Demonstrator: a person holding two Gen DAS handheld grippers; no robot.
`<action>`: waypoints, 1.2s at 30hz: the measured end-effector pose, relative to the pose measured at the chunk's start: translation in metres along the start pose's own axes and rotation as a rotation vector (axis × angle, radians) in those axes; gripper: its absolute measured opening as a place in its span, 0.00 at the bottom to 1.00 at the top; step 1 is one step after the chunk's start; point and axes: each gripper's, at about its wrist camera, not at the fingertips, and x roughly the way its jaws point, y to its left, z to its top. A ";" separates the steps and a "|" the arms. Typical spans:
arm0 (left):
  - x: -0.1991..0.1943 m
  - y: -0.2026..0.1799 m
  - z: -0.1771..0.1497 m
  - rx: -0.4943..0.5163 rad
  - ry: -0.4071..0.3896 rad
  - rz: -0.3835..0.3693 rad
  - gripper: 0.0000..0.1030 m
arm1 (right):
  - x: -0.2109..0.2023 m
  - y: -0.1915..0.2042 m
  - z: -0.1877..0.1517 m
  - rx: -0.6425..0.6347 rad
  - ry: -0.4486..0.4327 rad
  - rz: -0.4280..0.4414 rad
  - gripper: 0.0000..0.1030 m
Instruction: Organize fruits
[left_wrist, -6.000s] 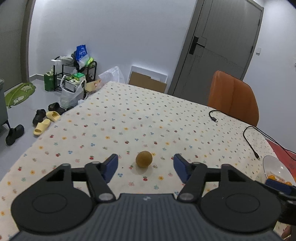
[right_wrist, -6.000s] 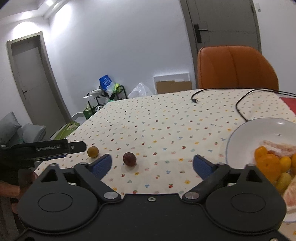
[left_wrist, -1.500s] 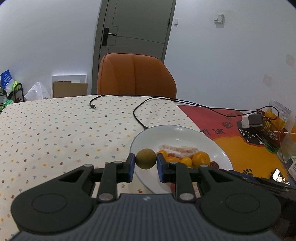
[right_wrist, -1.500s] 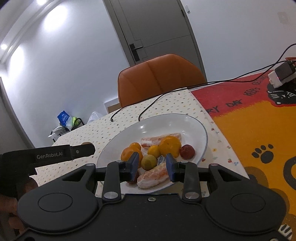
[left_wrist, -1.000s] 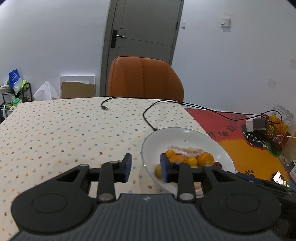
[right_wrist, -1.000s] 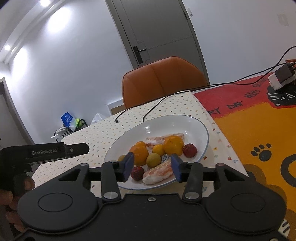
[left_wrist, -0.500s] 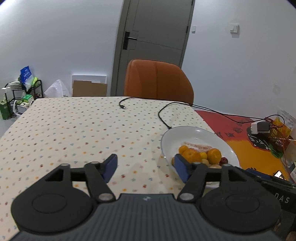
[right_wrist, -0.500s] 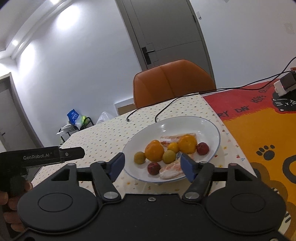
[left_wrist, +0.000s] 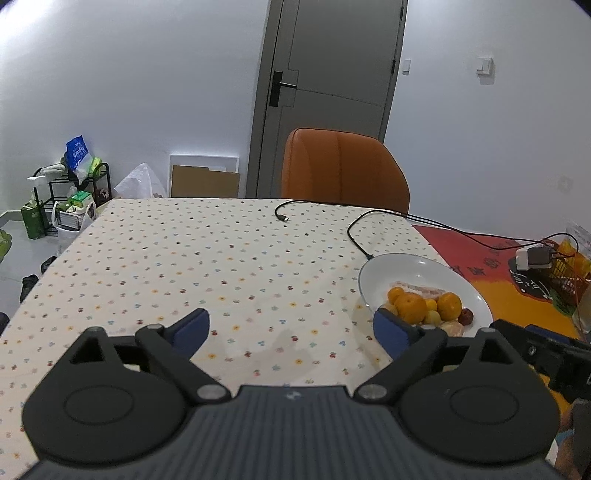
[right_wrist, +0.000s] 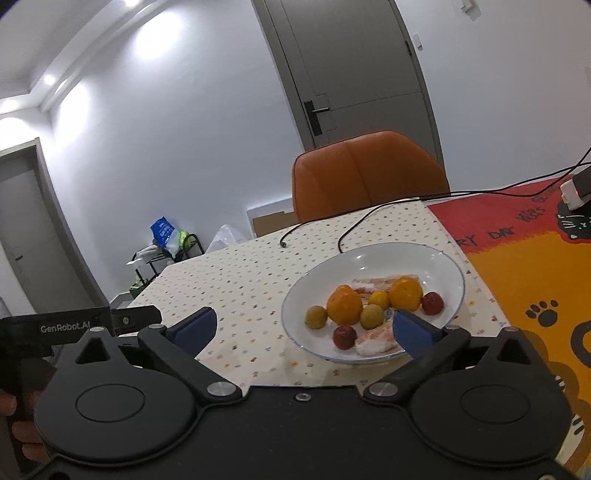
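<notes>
Both the left tool (left_wrist: 291, 328) and right tool (right_wrist: 303, 326) gape wide, empty. At lower right, the white plate (right_wrist: 448, 264) looks crowded; another fruit may roll off.

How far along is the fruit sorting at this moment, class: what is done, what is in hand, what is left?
Done: the fruits sit gathered in the white plate, among them a large orange and a dark red fruit. In hand: nothing; the left gripper and right gripper both stand open and empty. Left: no loose fruit shows on the dotted tablecloth, so apparently little or nothing.
</notes>
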 end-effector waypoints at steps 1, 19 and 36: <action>-0.003 0.002 0.000 0.000 -0.002 0.001 0.96 | 0.000 0.002 0.000 0.002 0.004 0.002 1.00; -0.056 0.029 -0.007 0.020 -0.022 0.014 1.00 | -0.018 0.028 0.000 -0.030 0.027 -0.004 1.00; -0.093 0.068 -0.026 -0.029 -0.048 0.050 1.00 | -0.039 0.054 -0.008 -0.101 0.046 -0.035 1.00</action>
